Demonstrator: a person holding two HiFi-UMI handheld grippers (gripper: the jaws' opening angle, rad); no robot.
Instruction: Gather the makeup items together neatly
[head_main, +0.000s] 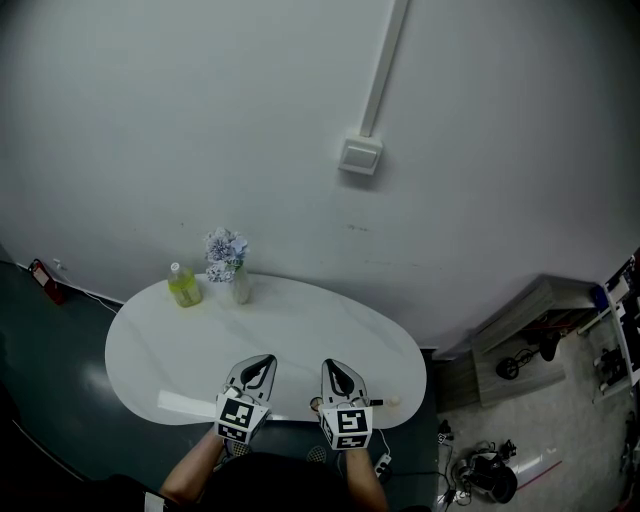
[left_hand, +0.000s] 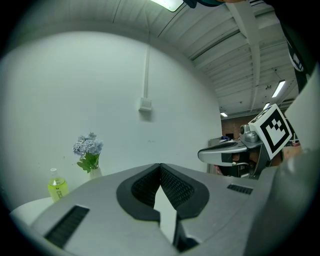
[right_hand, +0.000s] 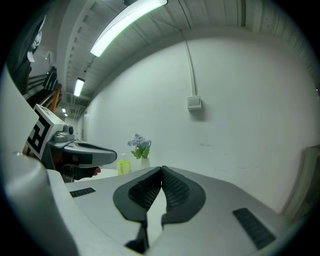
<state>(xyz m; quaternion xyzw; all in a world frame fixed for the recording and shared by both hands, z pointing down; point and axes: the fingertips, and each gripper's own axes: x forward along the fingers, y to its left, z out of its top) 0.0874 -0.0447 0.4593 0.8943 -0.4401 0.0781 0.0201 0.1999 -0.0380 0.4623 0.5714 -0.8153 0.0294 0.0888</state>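
Table (head_main: 300, 330): white, oval, set against a pale wall.

Left gripper (head_main: 262, 360): over the table's near edge. We find it clenched, tips meeting on nothing.

Right gripper (head_main: 335, 365): just beside the left one, over the same edge. It is likewise clenched and empty.

Pale bit (head_main: 315, 404): on the table's near edge, between the grippers. Second bit (head_main: 388, 401): same edge, just right of the right gripper. Both are too small for us to tell whether they are makeup.

Bottle (head_main: 184, 286): yellow-green, upright at the table's far left edge, well apart from the grippers.

Vase (head_main: 241, 288): just right of the bottle, holding pale blue flowers (head_main: 225, 247).

Switch box (head_main: 360, 156): on the wall above the table, with a conduit (head_main: 385, 65) rising from it.

Shelf (head_main: 530, 330): low, on the floor right of the table, with cables (head_main: 480, 465) nearer us.

Red thing (head_main: 45, 280): on the floor left of the table, by the wall.
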